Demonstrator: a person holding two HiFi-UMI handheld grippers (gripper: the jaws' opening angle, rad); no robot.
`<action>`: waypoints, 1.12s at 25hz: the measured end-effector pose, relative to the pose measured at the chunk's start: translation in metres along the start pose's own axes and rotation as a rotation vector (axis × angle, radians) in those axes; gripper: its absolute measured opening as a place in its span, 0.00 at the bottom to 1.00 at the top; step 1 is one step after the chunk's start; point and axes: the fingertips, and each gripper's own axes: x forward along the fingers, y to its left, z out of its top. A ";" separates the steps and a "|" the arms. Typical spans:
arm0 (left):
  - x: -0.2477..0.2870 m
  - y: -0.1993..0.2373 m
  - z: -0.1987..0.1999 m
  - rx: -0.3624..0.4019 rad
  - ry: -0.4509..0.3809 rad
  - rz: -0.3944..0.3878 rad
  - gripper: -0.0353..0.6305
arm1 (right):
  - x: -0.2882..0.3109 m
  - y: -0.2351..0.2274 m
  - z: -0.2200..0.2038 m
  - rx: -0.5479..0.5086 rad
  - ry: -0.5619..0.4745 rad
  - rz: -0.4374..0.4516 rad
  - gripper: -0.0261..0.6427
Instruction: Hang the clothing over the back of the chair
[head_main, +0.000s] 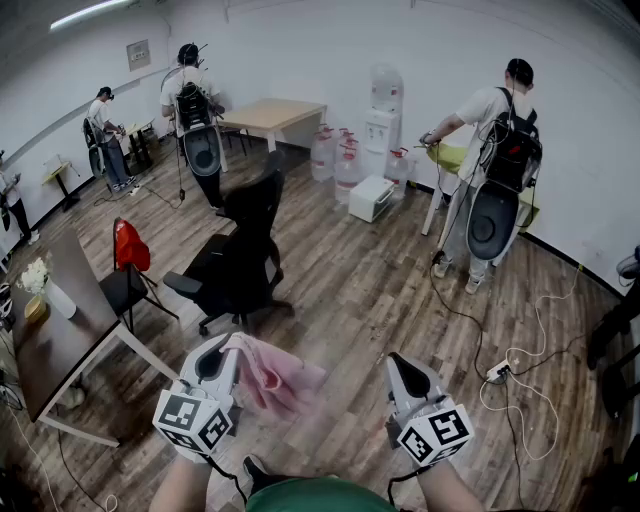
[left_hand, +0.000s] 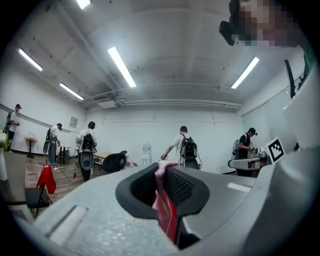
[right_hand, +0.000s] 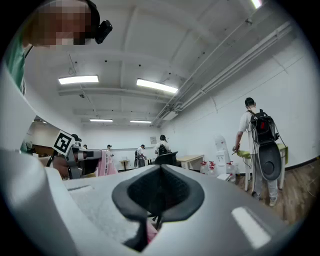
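Note:
A pink garment (head_main: 272, 376) hangs bunched from my left gripper (head_main: 222, 352), whose jaws are shut on it low in the head view. The left gripper view shows the pink cloth (left_hand: 165, 210) pinched between the dark pads (left_hand: 182, 187). My right gripper (head_main: 400, 365) is held level to the right, apart from the cloth, its jaws together (right_hand: 160, 172). A black office chair (head_main: 240, 255) stands on the wood floor ahead of both grippers, its back toward me. In the right gripper view the garment (right_hand: 106, 162) shows at left and the chair (right_hand: 165, 158) is far ahead.
A red chair (head_main: 130, 248) and a dark desk (head_main: 60, 330) stand at left. A person with a backpack (head_main: 495, 170) works at the right by a water dispenser (head_main: 380, 125). White cables (head_main: 520, 370) trail over the floor at right. Other people stand at the back left.

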 end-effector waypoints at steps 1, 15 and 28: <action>0.003 -0.001 0.001 0.002 -0.001 -0.001 0.09 | 0.002 -0.001 0.001 -0.005 -0.004 0.002 0.03; 0.016 -0.008 -0.012 0.002 0.029 -0.011 0.09 | 0.005 -0.008 -0.004 -0.007 -0.003 0.017 0.03; 0.084 0.030 -0.021 -0.008 0.053 -0.086 0.09 | 0.078 -0.034 -0.008 0.012 0.021 -0.025 0.03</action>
